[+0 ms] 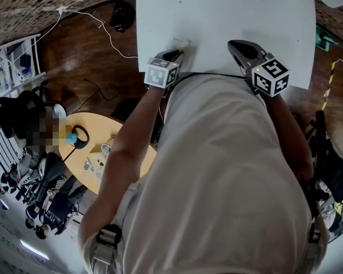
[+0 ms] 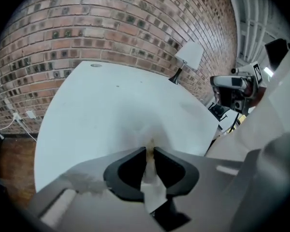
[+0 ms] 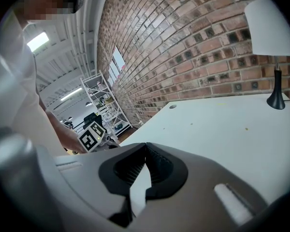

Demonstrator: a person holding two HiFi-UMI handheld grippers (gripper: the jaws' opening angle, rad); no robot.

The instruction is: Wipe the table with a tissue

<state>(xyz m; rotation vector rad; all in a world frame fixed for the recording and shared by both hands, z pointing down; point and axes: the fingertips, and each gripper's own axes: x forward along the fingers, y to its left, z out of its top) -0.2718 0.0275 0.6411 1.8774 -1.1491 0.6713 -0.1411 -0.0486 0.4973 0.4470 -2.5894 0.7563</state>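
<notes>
Where pressed to the smooth white table (image 1: pixel 228 10) near its front edge, shows a soft, crumpled tissue (image 2: pixel 151 132) pinched between the dark curved jaws of the left gripper (image 2: pixel 151 152). Finds the right gripper (image 3: pixel 146 147) over that same edge, ribbed jaws closed tip to tip on nothing. Notes a cone-shaded lamp (image 3: pixel 274 33) at the table's far side, rough brick (image 3: pixel 193 47) behind.

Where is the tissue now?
Head view: the tissue is clamped in the left gripper at the near edge of the table, left of the right gripper.
</notes>
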